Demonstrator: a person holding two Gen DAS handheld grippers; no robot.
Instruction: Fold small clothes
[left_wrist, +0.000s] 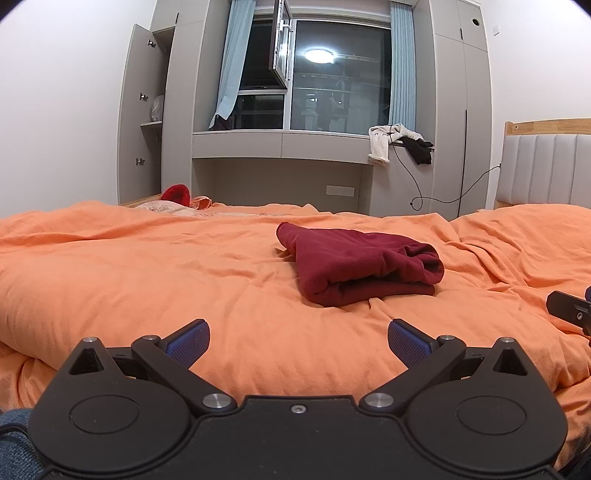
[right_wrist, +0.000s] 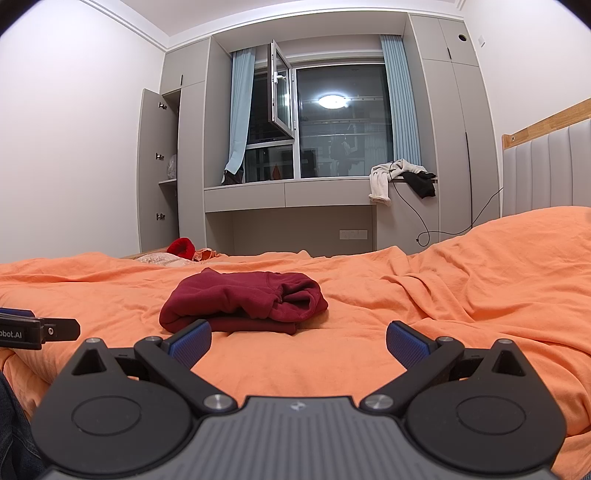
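Observation:
A dark red garment (left_wrist: 360, 267) lies folded into a compact bundle on the orange bedspread (left_wrist: 147, 266). In the right wrist view the same garment (right_wrist: 243, 299) sits just beyond my left blue pad. My left gripper (left_wrist: 298, 341) is open, low over the bedspread, a short way in front of the bundle and left of it, holding nothing. My right gripper (right_wrist: 298, 341) is also open and empty, with the bundle ahead and to its left. Each gripper shows at the edge of the other's view.
A bright red item (left_wrist: 177, 192) and a patterned cloth lie at the bed's far left edge. A padded headboard (left_wrist: 546, 170) stands at the right. Behind the bed are a window ledge with white and black clothes (left_wrist: 399, 146), a dangling cable and an open wardrobe door.

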